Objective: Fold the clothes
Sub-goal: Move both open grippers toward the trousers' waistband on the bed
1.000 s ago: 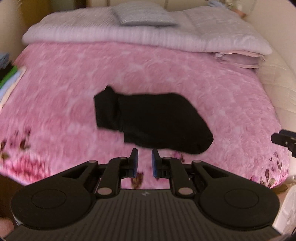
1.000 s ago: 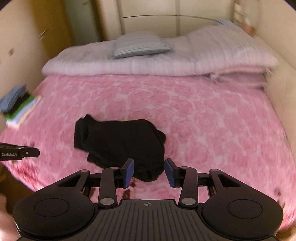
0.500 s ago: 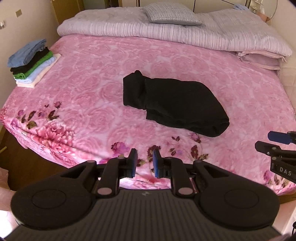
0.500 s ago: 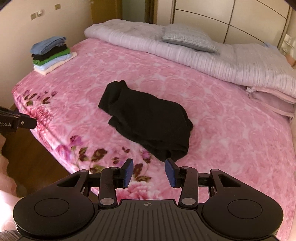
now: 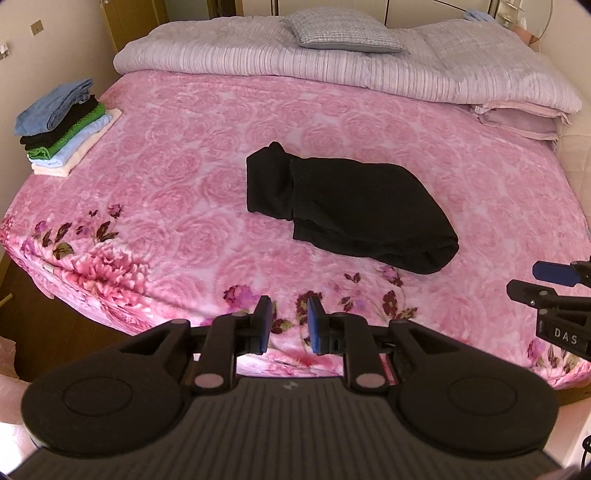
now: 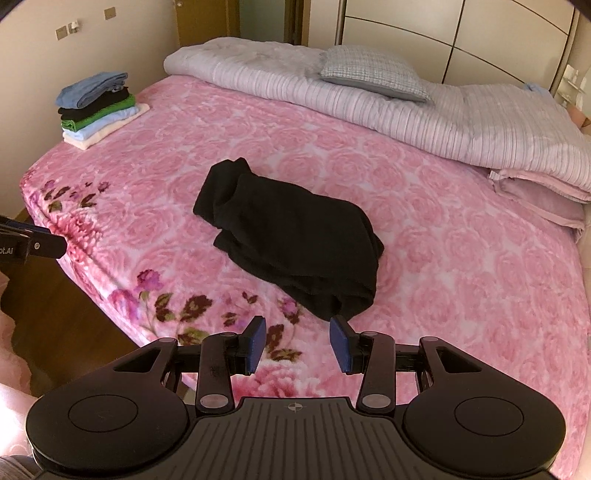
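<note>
A black garment [image 5: 347, 210] lies folded in a loose bundle in the middle of the pink rose-patterned bed [image 5: 177, 177]; it also shows in the right wrist view [image 6: 291, 240]. My left gripper [image 5: 289, 325] hovers over the bed's front edge, short of the garment, jaws a little apart and empty. My right gripper [image 6: 298, 345] hovers near the garment's near end, jaws wide open and empty. The right gripper's tip [image 5: 554, 295] shows at the right edge of the left wrist view.
A stack of folded clothes [image 5: 62, 125] sits at the bed's far left corner, also in the right wrist view [image 6: 98, 107]. A rolled lilac duvet [image 5: 332, 70] with a grey pillow [image 5: 347, 33] lies across the head of the bed. Wooden floor [image 6: 66, 325] lies left of the bed.
Both grippers have pulled back and up from the garment, so more of the bed and the clothes stack came into view. The garment has not moved.
</note>
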Motion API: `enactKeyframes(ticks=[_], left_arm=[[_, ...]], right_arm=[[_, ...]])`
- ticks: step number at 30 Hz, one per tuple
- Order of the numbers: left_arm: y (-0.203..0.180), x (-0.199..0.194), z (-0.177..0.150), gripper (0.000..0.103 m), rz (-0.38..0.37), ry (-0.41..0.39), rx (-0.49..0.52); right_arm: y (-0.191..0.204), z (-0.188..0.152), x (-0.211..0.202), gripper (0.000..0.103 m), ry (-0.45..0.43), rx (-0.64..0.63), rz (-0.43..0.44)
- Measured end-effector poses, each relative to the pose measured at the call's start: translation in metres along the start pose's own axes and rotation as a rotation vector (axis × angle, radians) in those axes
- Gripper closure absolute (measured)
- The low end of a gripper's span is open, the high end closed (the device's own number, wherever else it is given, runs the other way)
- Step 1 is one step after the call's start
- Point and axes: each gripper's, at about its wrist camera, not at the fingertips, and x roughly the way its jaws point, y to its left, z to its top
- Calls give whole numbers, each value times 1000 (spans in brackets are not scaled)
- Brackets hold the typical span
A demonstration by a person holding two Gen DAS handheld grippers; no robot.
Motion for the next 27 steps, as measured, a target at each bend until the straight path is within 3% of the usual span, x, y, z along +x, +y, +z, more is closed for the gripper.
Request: enactKeyframes(ticks=[6, 18, 22, 27], left_arm=[[29, 31, 20, 86, -32, 28, 1], [70, 103, 115, 85, -98, 36, 157], [81, 130, 133, 85, -131, 60, 171], [93, 174, 130, 85, -152, 128, 184]], right_arm=[[2, 22, 21, 61, 7, 40, -32], [17, 88, 66, 61, 13, 166, -146], [28, 91, 82, 61, 51, 193, -168], [39, 74, 120, 61, 114, 180, -173]])
